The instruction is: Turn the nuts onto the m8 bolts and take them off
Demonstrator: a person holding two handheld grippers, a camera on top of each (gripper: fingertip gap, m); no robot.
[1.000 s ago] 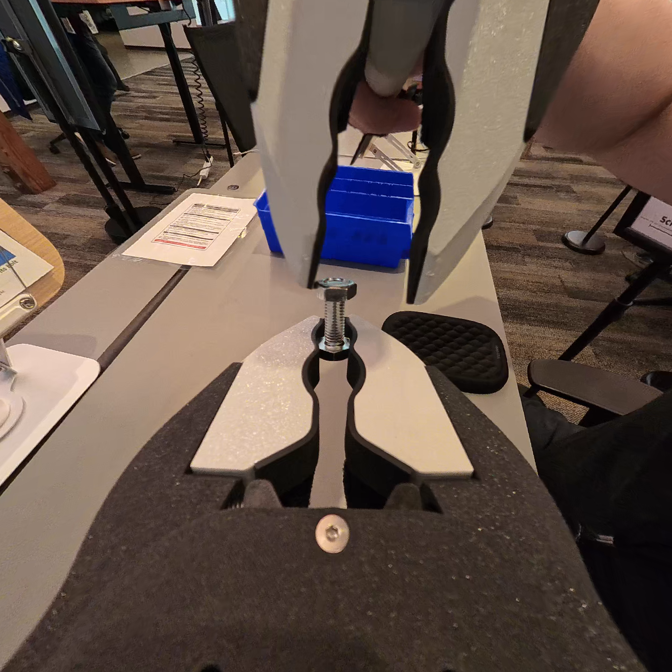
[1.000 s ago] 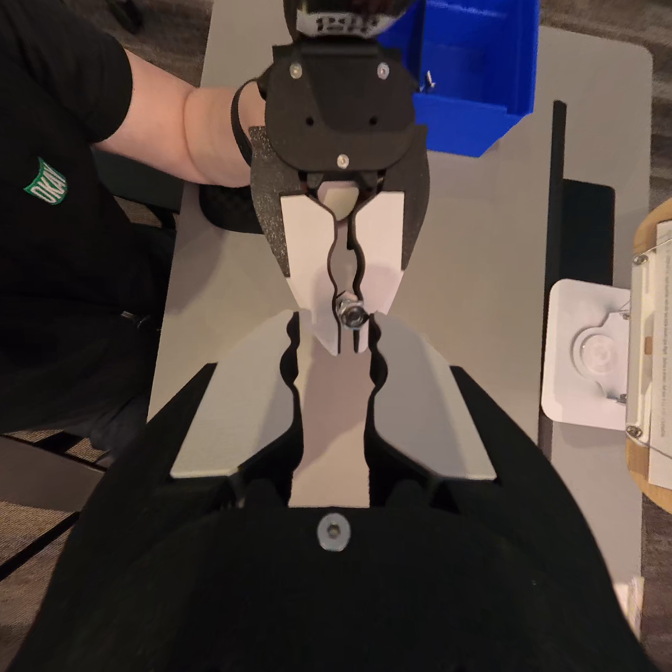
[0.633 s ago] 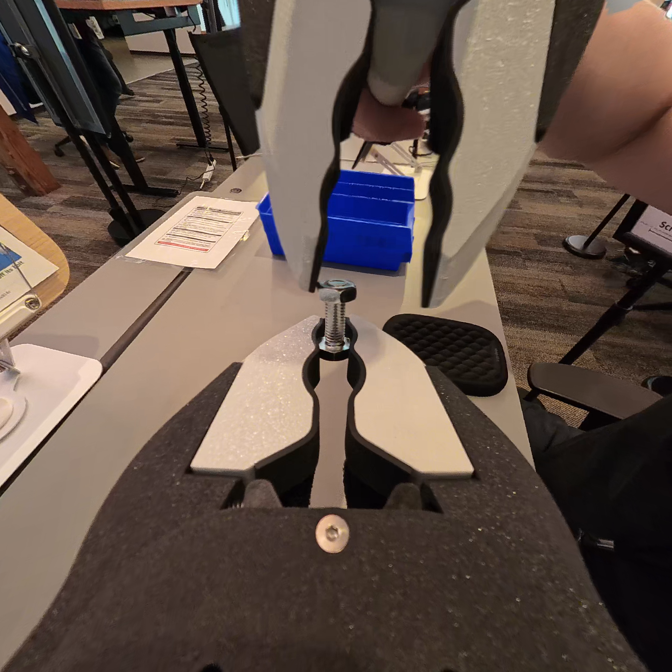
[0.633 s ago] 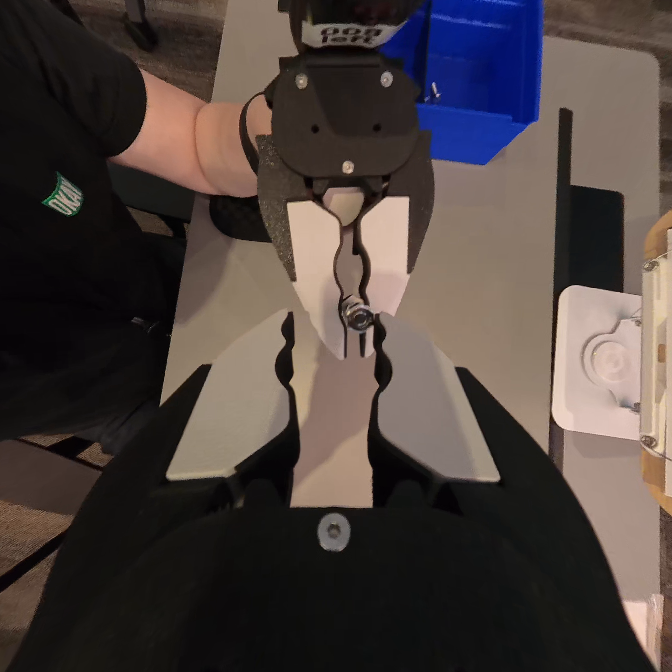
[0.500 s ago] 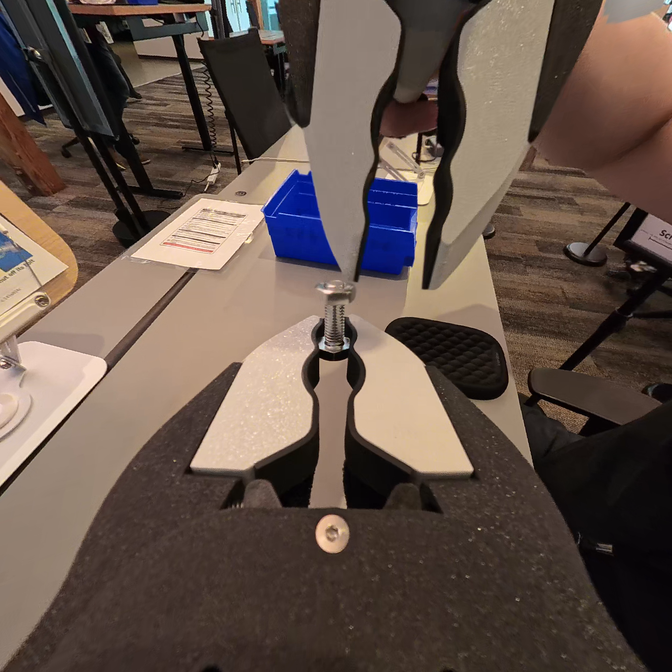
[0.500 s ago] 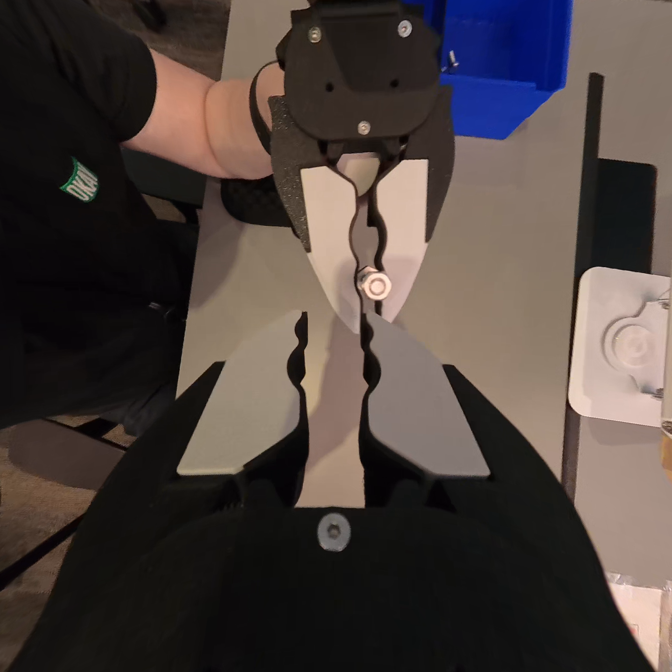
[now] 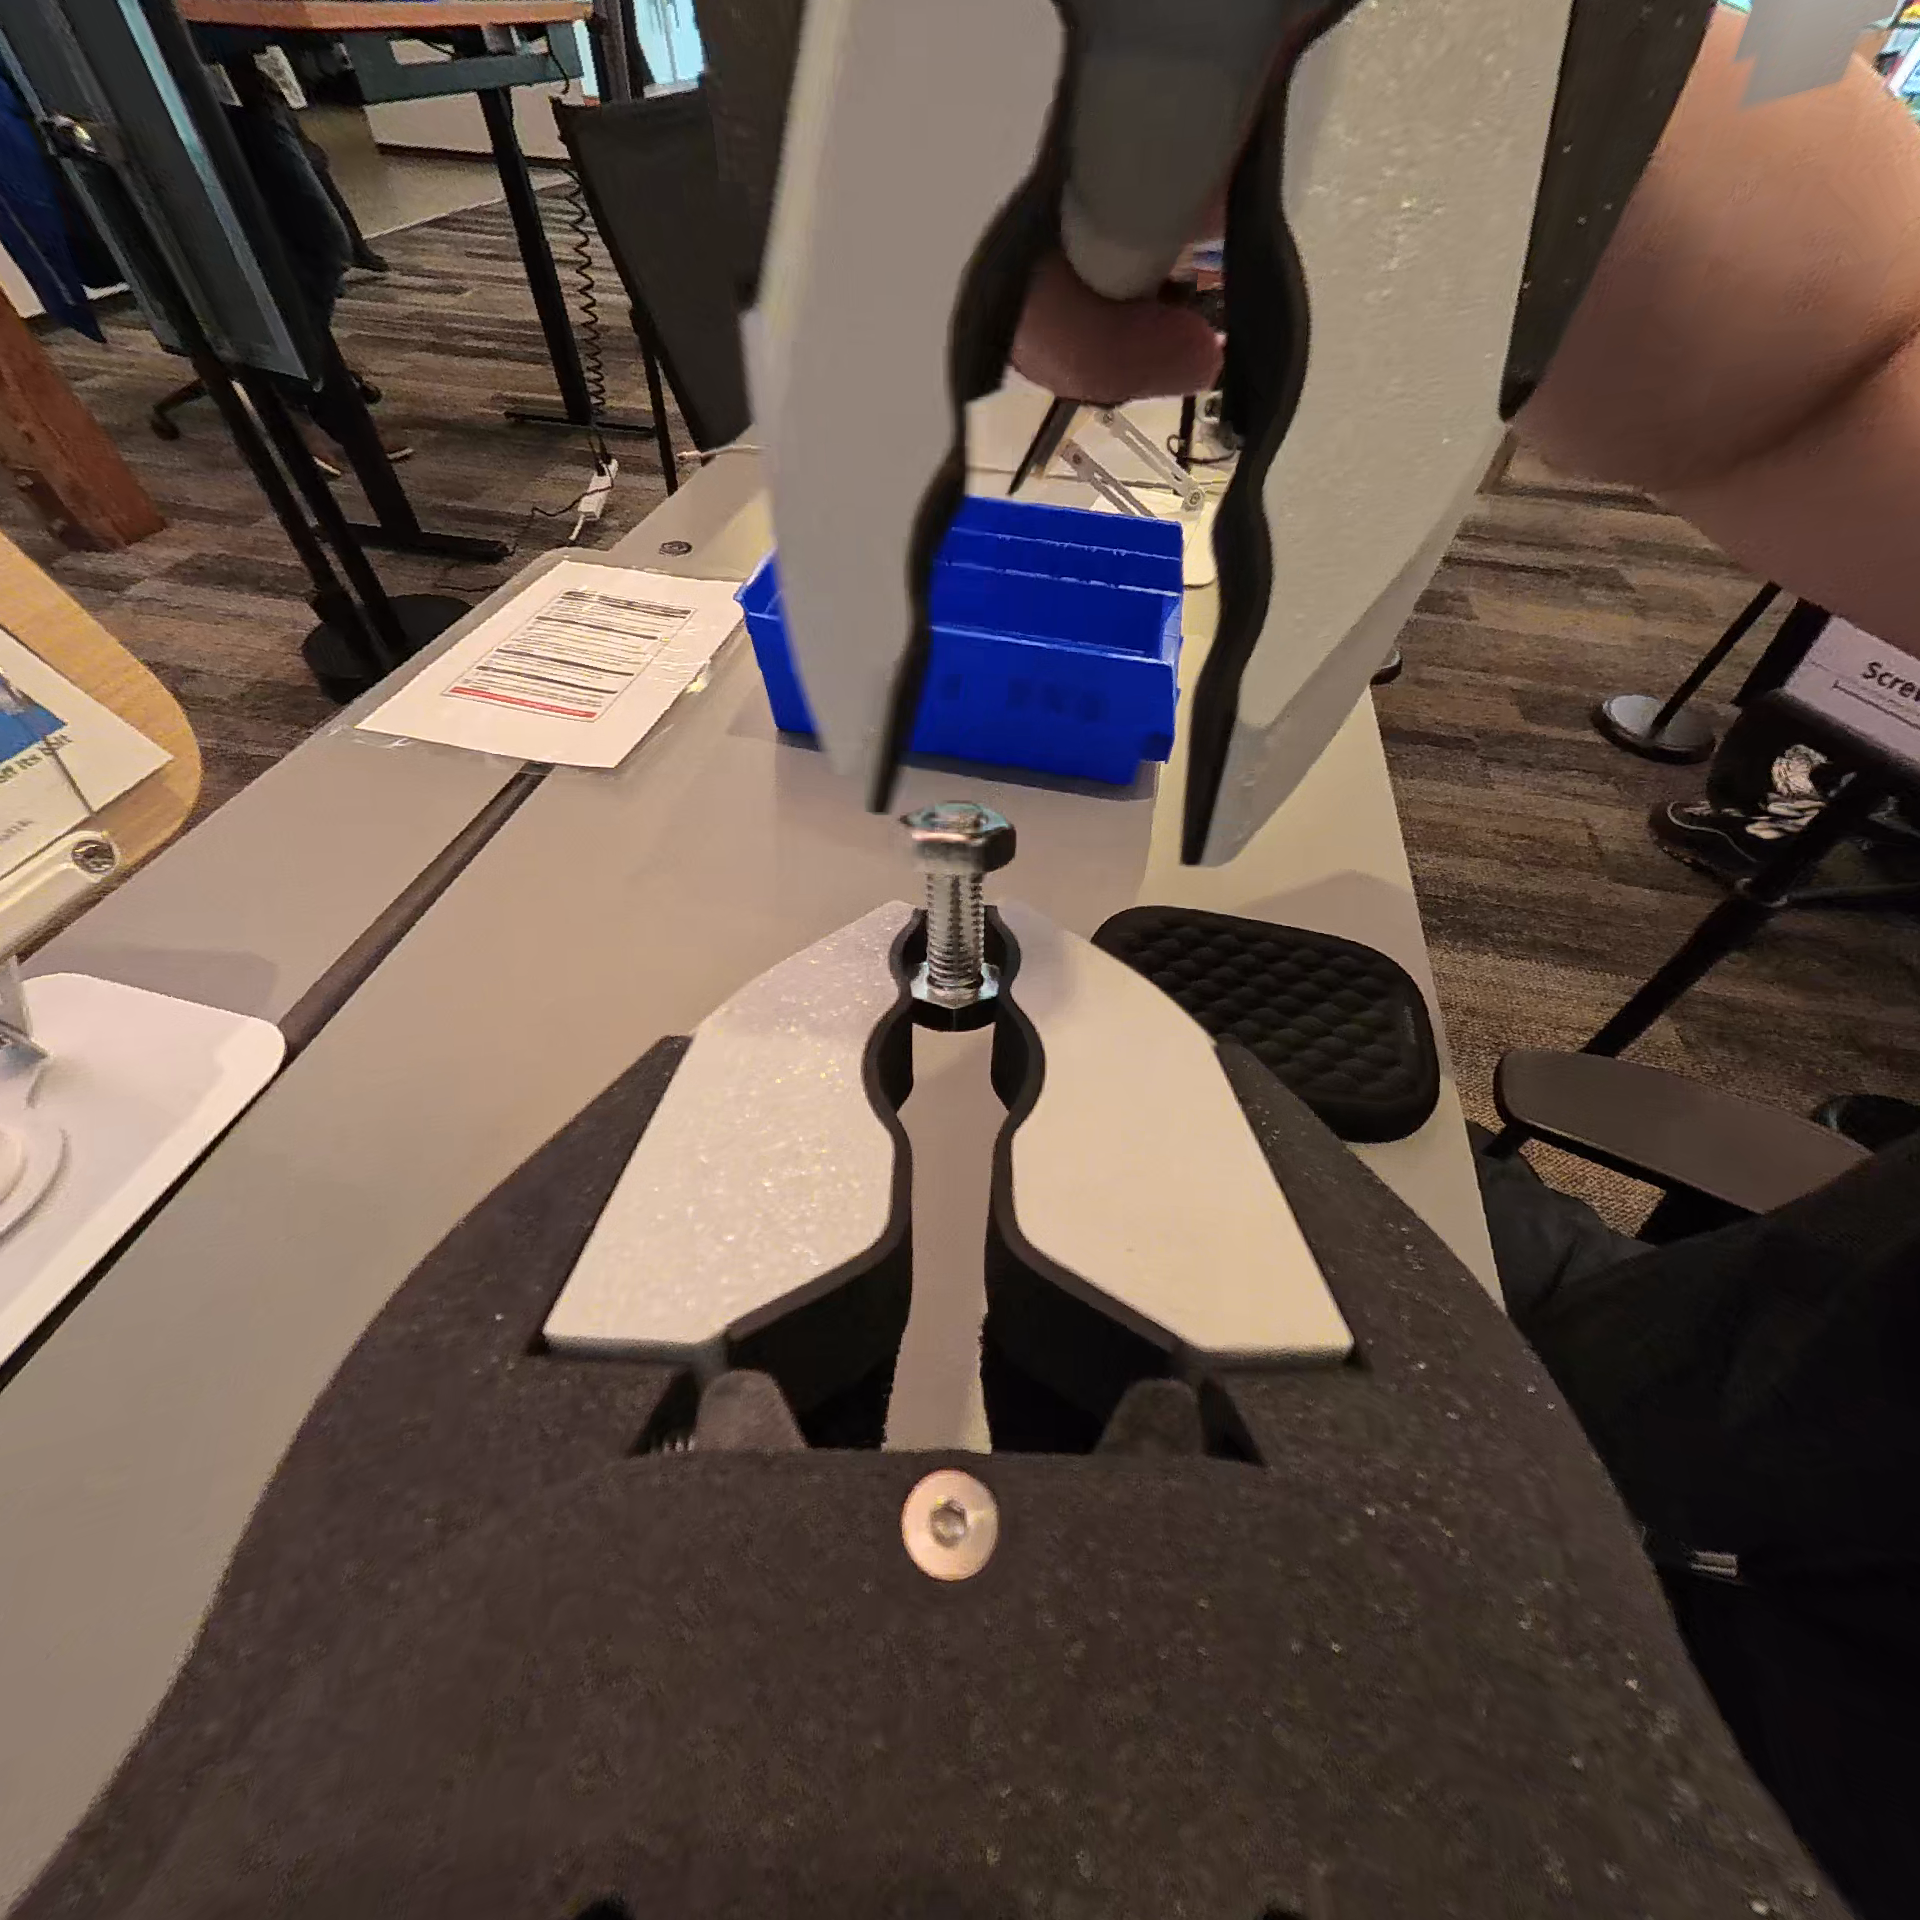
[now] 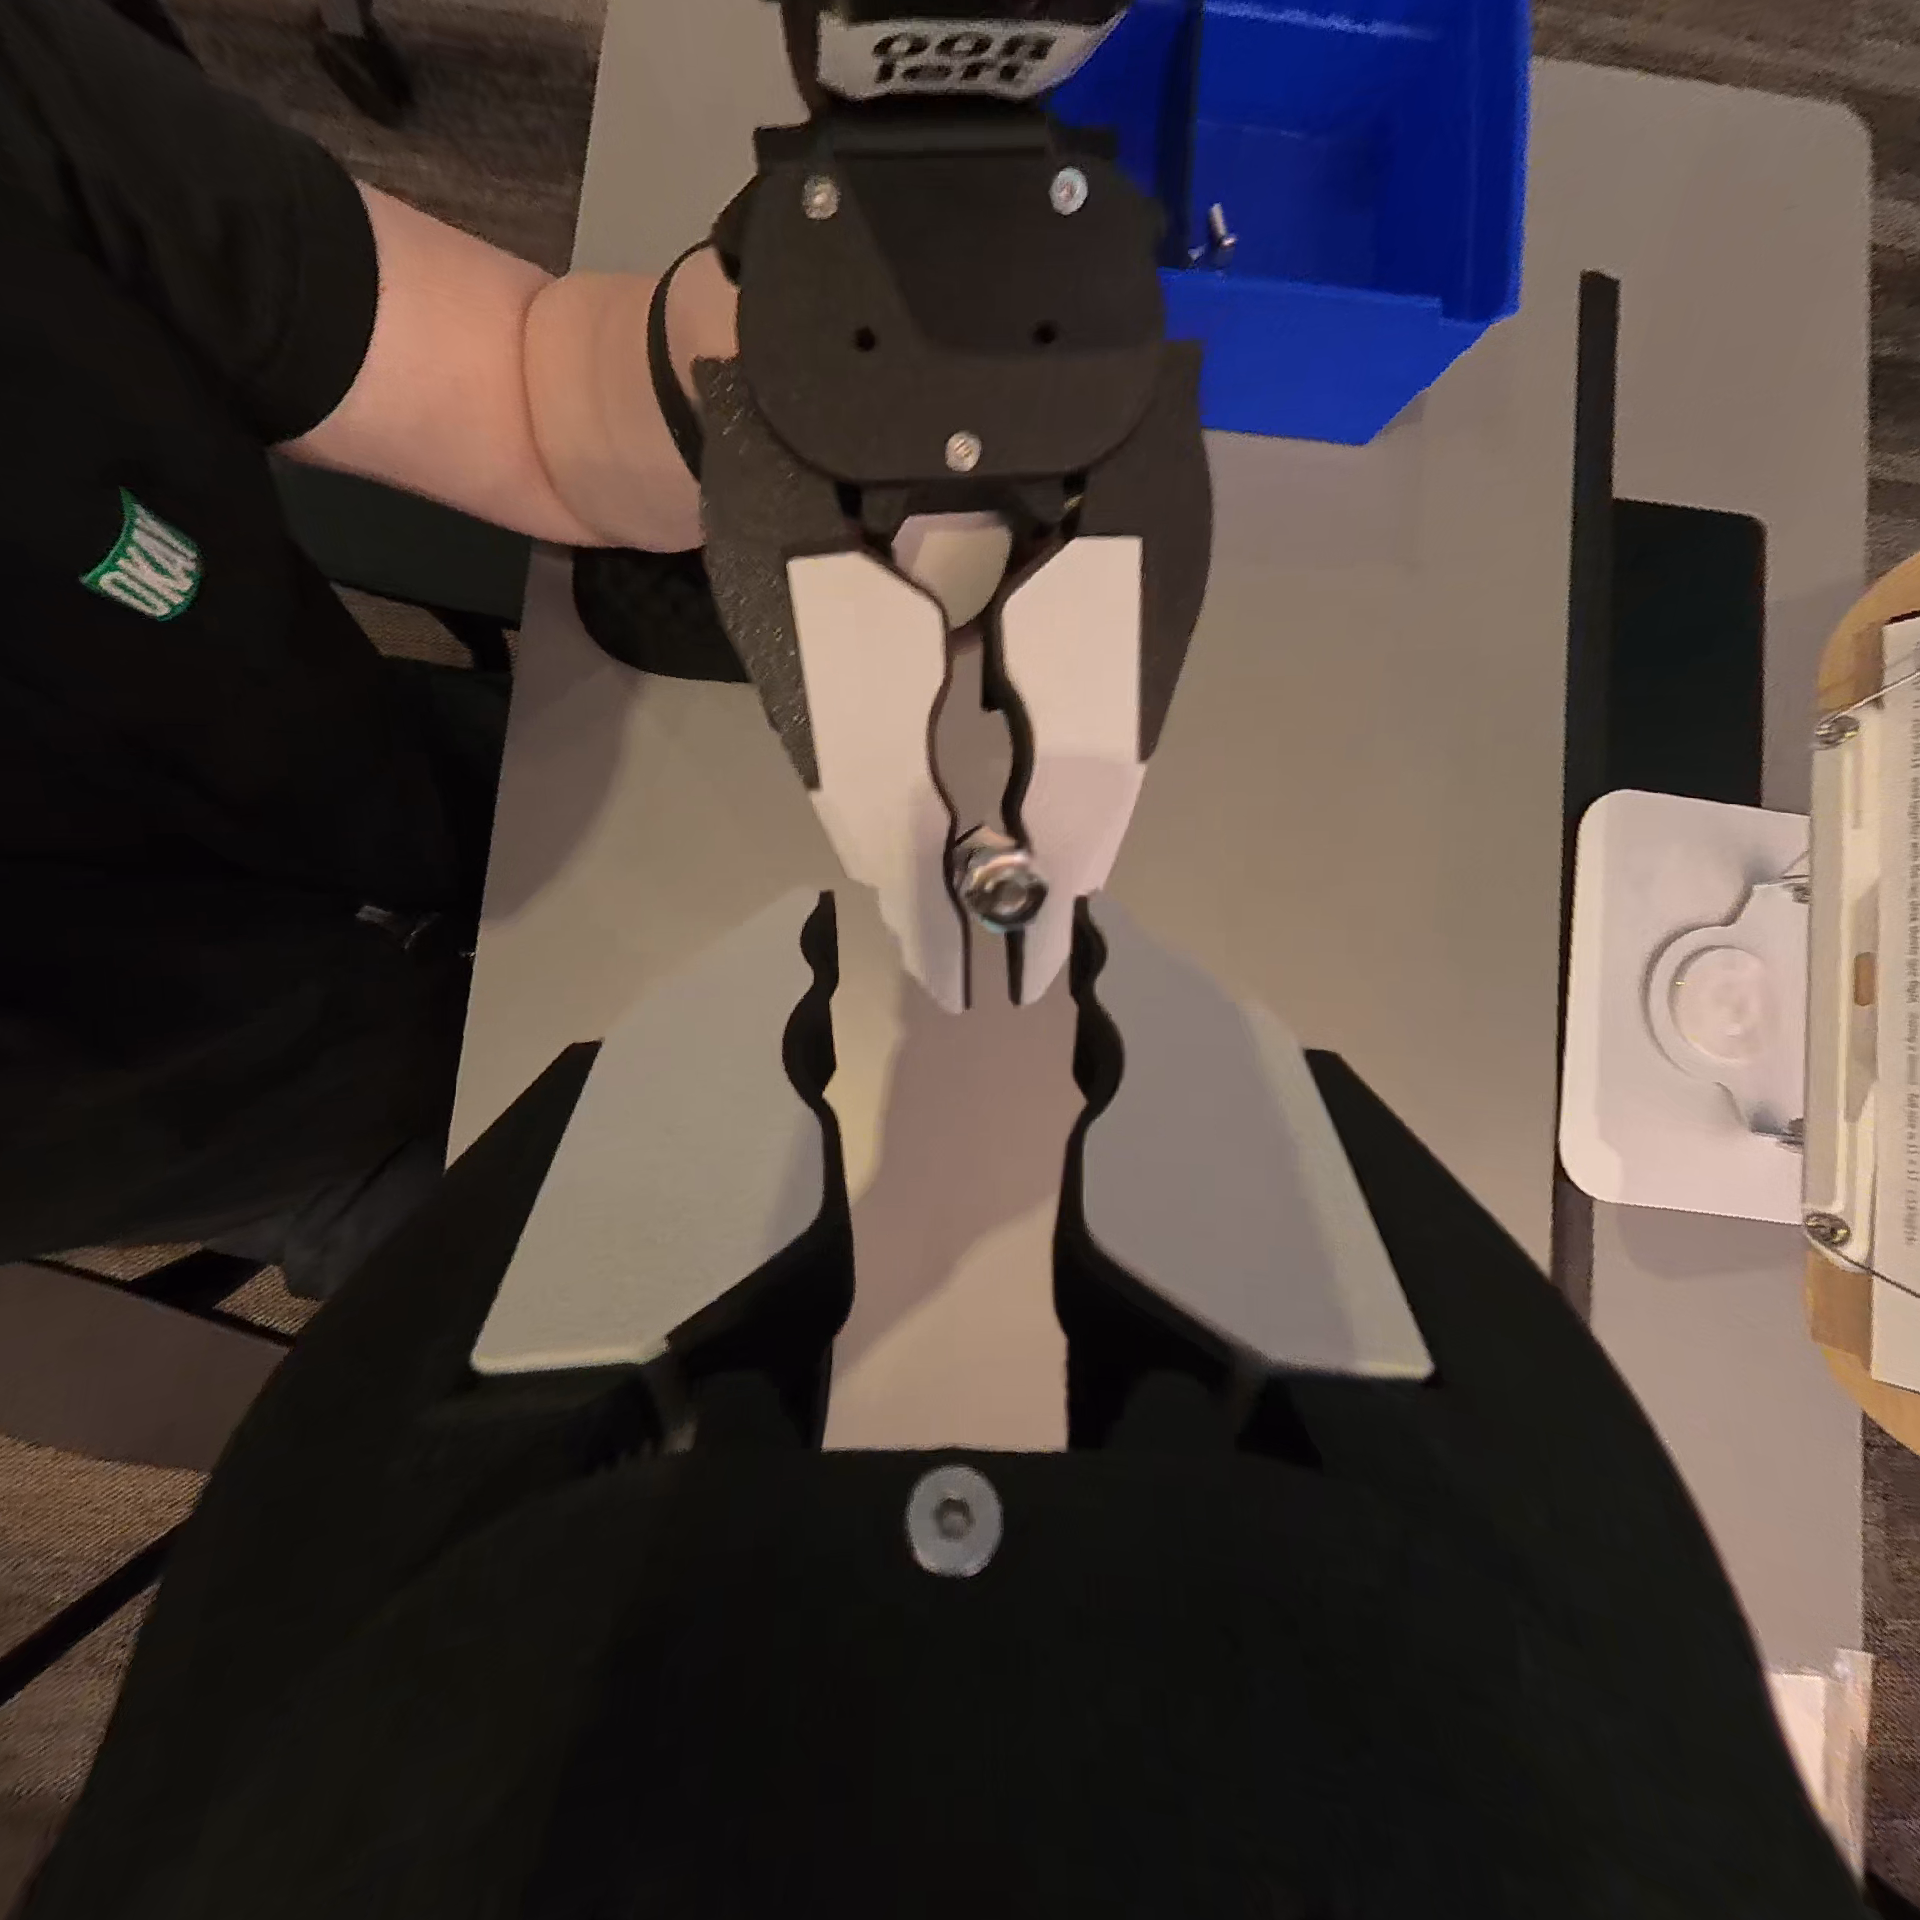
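The table is plain pale grey, split by a dark seam. On it sits a bright blue bin, a white sheet printed with black lines and one red strip, and a black pad with a quilted diamond pattern. The bolt and nut shine silver. The left gripper has speckled pale grey fingers edged in black on a grainy black body; the right gripper matches it. The carpet is striped brown and grey. The person's shirt is black with a green and white badge. A white plate lies beside a light wooden board.
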